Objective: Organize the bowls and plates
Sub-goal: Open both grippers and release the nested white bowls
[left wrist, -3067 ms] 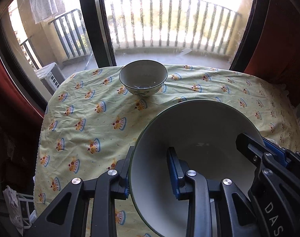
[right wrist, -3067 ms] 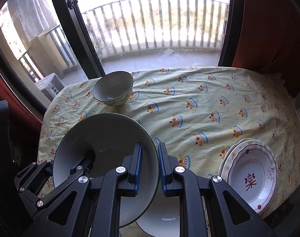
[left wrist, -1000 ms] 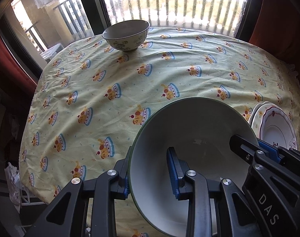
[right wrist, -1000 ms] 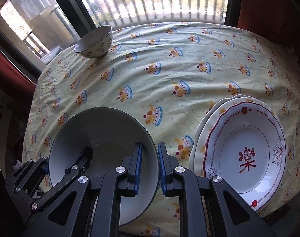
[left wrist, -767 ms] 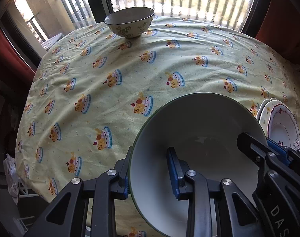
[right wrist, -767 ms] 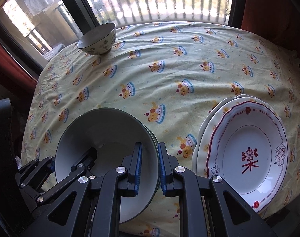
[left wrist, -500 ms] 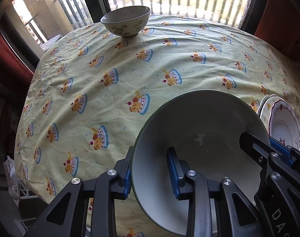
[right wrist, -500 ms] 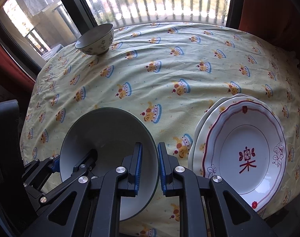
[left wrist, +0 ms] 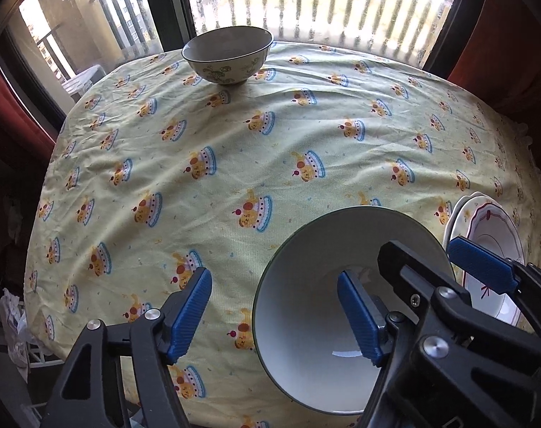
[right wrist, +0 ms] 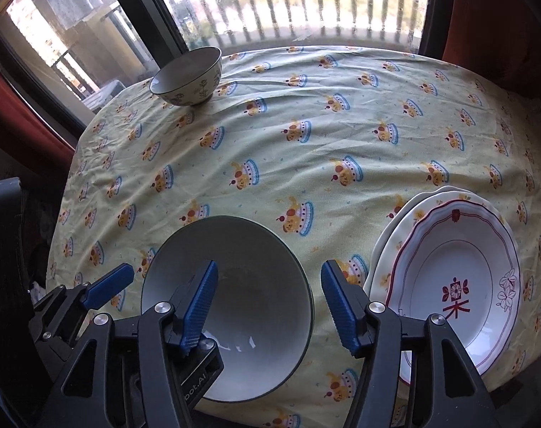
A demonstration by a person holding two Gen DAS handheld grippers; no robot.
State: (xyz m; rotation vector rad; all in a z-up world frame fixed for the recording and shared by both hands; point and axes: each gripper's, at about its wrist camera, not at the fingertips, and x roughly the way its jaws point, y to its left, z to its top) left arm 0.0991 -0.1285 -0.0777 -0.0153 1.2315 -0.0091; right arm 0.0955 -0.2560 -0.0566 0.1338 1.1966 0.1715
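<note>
A large white bowl with a green rim [left wrist: 320, 303] [right wrist: 249, 278] sits on the yellow tablecloth near the front edge. My left gripper [left wrist: 274, 317] is open, its jaws astride the bowl's left rim. My right gripper [right wrist: 267, 306] is open, its jaws astride the bowl's right rim. A small patterned bowl [left wrist: 227, 53] [right wrist: 186, 76] stands at the far left of the table. Two stacked plates, the top one white with a red rim [right wrist: 456, 281] [left wrist: 491, 235], lie at the front right beside the large bowl.
The tablecloth [left wrist: 270, 142] covers a rounded table [right wrist: 341, 125] that ends at a window with a balcony railing behind. Red curtains hang at both sides. The table edge drops off close in front and at the left.
Both grippers have opened and let go of the large bowl's rim. The bowl now rests on the cloth beside the stacked plates, and both cameras have come lower.
</note>
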